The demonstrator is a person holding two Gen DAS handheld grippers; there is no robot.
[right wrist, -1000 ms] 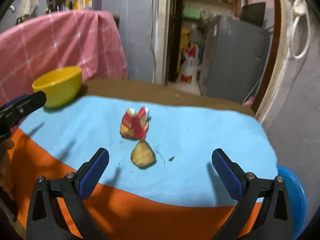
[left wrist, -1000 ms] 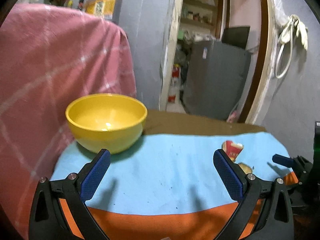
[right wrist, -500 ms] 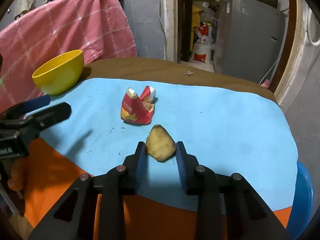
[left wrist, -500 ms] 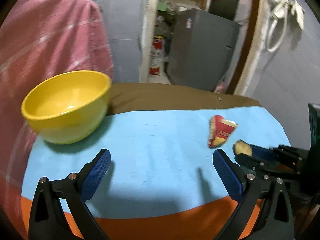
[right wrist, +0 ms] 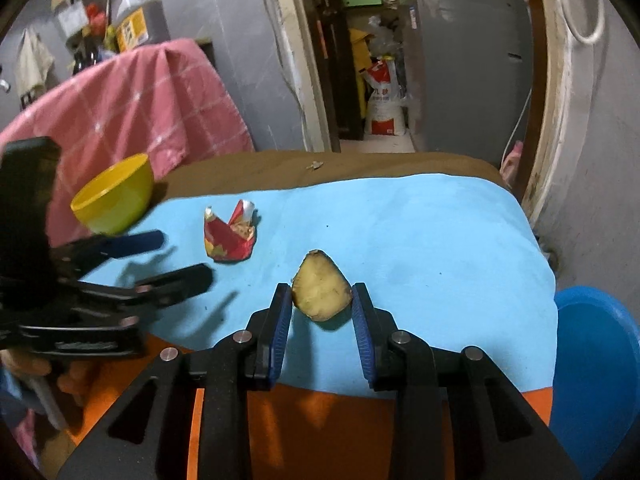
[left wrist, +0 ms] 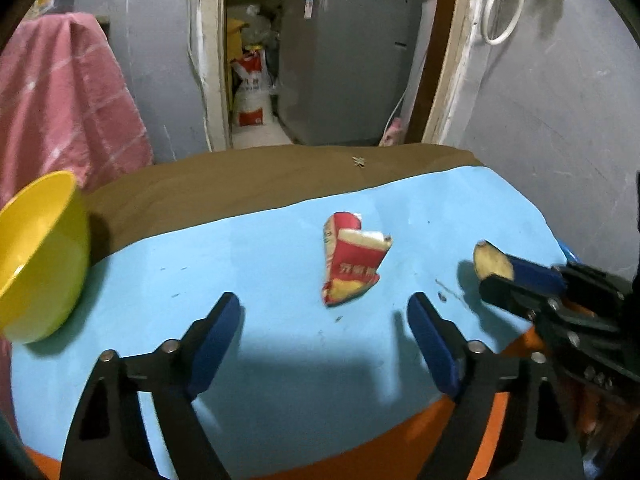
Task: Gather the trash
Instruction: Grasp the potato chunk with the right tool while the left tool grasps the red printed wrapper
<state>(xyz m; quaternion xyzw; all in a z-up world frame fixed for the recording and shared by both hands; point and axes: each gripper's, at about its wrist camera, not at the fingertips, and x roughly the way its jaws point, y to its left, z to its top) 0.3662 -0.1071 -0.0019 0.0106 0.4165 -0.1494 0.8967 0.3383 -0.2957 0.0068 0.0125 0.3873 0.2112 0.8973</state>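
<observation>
while the right gripper is closed on the stiff, light potato piece near the table's front edge, the left gripper is open before the soft crumpled snack wrapper, best pinched across its folded middle.

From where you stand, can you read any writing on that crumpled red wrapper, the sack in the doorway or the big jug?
Crumpled red snack wrapper: yellow characters, too blurred to read.
White-and-red sack in the doorway: red print, illegible.
Large jug with yellow label: label too small to read.
Grey fridge sticker: unreadable.
Nothing reads clearly.
</observation>
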